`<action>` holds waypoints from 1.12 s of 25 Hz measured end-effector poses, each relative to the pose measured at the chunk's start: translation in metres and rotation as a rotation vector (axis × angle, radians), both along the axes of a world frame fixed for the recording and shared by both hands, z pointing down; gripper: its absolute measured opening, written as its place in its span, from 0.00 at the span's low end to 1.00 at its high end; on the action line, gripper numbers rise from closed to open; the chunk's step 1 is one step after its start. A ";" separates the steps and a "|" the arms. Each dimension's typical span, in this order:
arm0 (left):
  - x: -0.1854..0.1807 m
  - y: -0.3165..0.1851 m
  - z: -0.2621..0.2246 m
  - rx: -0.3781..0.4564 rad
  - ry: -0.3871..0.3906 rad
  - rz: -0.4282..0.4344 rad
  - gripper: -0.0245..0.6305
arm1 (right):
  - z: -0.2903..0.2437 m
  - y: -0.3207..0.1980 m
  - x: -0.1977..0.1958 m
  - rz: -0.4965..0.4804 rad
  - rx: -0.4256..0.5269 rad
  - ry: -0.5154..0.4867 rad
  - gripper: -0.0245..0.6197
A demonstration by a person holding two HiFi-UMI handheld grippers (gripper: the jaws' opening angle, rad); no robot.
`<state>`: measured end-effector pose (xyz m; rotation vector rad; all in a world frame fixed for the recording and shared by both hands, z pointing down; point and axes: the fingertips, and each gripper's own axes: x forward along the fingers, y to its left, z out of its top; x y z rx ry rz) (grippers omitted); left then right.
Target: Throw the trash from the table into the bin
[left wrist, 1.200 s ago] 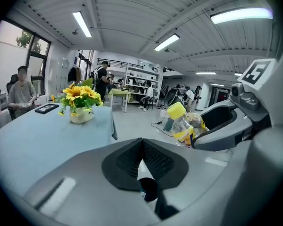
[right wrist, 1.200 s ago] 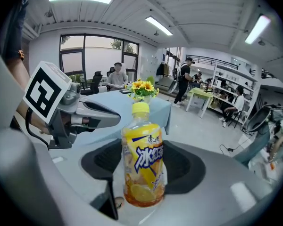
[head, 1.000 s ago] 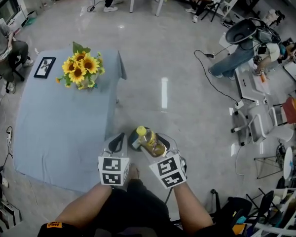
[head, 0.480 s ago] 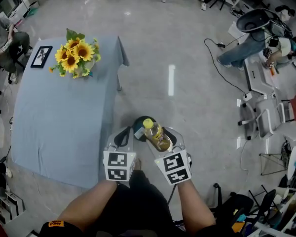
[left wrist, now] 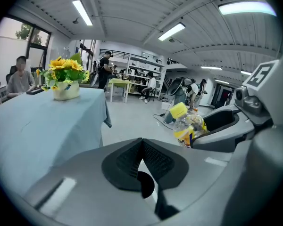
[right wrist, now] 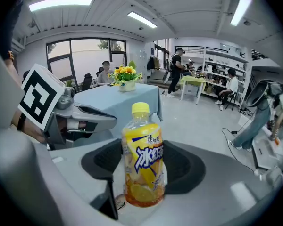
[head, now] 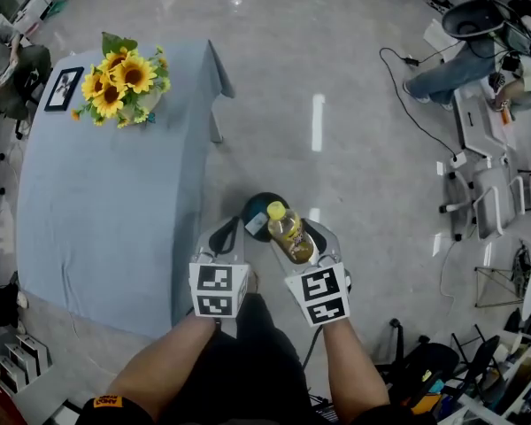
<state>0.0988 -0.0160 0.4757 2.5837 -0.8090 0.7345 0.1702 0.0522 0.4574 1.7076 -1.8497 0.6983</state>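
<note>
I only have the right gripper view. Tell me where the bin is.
Observer: The head view shows a dark round bin on the floor off the table's near corner. The bottle overlaps it in the picture.
Operator: Report the left jaws.
Observer: The left gripper view shows the left gripper with its jaws together and nothing between them.
Operator: List what sits by the sunflowers.
Observer: A framed picture lies flat beside the sunflowers at the table's far end.
</note>
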 end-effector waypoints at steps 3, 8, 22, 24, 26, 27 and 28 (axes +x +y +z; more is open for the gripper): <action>0.006 0.000 0.014 -0.002 -0.010 0.008 0.05 | 0.016 0.001 0.006 0.011 -0.010 -0.010 0.47; 0.008 -0.006 0.043 -0.021 -0.026 -0.002 0.05 | 0.045 -0.002 0.012 0.017 -0.031 -0.018 0.47; 0.021 -0.026 0.103 -0.054 -0.004 -0.060 0.05 | 0.126 -0.011 0.018 0.046 -0.072 -0.071 0.47; 0.022 -0.028 0.113 -0.056 -0.004 -0.061 0.05 | 0.138 -0.014 0.017 0.051 -0.077 -0.078 0.47; 0.024 -0.029 0.122 -0.057 -0.004 -0.060 0.05 | 0.148 -0.016 0.018 0.057 -0.077 -0.083 0.47; 0.025 -0.029 0.127 -0.058 -0.003 -0.062 0.05 | 0.152 -0.017 0.019 0.059 -0.077 -0.083 0.47; 0.025 -0.029 0.131 -0.061 -0.002 -0.065 0.05 | 0.157 -0.016 0.020 0.063 -0.078 -0.084 0.47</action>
